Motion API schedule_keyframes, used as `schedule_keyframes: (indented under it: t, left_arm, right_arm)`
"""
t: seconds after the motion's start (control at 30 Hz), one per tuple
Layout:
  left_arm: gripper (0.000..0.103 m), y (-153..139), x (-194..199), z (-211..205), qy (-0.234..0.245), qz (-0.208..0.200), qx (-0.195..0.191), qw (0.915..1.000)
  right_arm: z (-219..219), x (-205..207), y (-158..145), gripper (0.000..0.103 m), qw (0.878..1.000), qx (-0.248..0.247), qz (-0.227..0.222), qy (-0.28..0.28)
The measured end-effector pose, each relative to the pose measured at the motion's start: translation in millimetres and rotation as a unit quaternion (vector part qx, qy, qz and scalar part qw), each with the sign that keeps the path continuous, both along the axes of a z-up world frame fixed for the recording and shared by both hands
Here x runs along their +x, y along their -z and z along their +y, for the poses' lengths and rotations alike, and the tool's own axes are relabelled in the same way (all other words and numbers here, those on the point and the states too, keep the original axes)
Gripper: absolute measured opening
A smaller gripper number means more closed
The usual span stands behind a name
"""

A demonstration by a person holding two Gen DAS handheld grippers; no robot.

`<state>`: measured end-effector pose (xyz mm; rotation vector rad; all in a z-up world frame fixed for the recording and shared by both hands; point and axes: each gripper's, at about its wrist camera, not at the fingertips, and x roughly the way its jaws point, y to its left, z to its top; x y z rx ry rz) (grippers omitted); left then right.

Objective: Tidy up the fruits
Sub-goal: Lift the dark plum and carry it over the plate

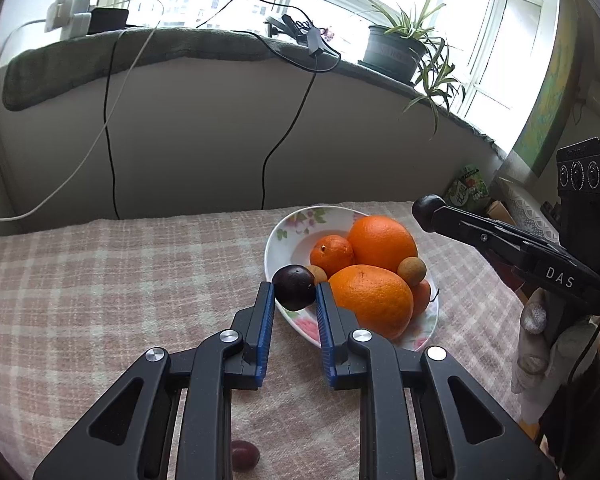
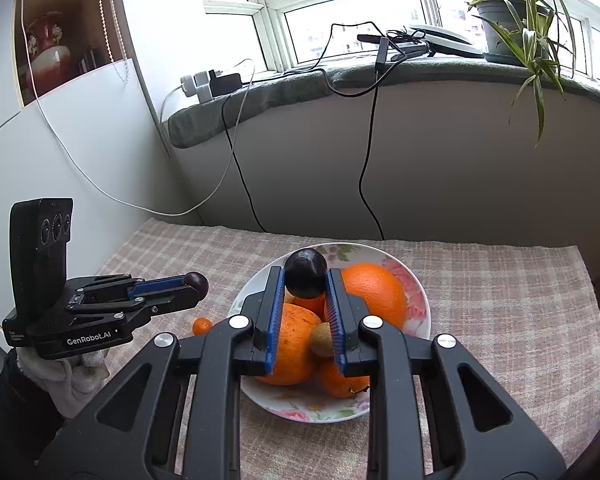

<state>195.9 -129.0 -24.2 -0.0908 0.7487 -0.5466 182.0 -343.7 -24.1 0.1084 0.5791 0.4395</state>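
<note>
Left gripper point(image 1: 295, 292) pinching a dark plum point(image 1: 294, 287) at the plate's point(image 1: 300, 216) nine o'clock rim; right gripper point(image 2: 305, 280) likewise clamped on a second dark plum point(image 2: 306, 271) above the plate's middle. Inside the floral plate: two large oranges point(image 1: 382, 242), small mandarins point(image 1: 332, 254), brownish longans point(image 1: 412, 271). On the plaid cloth point(image 1: 120, 280), a reddish fruit point(image 1: 245, 454) at six o'clock, a tiny orange point(image 2: 202, 325) at nine.

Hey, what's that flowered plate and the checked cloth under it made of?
The plate looks like glazed ceramic or porcelain, though melamine is possible: glossy white, with printed pink flowers. The checked cloth looks like a soft woven blanket, cotton or wool: matte, fuzzy, with a nubby weave.
</note>
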Motion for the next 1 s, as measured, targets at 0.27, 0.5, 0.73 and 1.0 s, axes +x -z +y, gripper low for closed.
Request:
schedule_keyframes:
  t: [0.27,0.5,0.73,1.0]
  left_arm:
    - [0.019,4.5,9.4,-10.4,0.010,0.005,0.004,0.9999]
    - [0.019,7.6,13.1,-14.7,0.016,0.008,0.004,0.9998]
    - [0.019,7.7,14.9,-18.8,0.021,0.009,0.007,0.9997]
    - [0.020,6.1,14.5,-21.4,0.025,0.009,0.007,0.9996]
  right_arm:
    - [4.3,16.1,4.8,0.022,1.000,-0.006,0.005,-0.003]
    - [8.3,24.7,8.5,0.022,1.000,-0.013,0.010,-0.007]
    - [9.8,25.5,12.0,0.022,1.000,-0.017,0.013,-0.005]
    - [8.8,23.8,13.3,0.022,1.000,-0.017,0.015,-0.003]
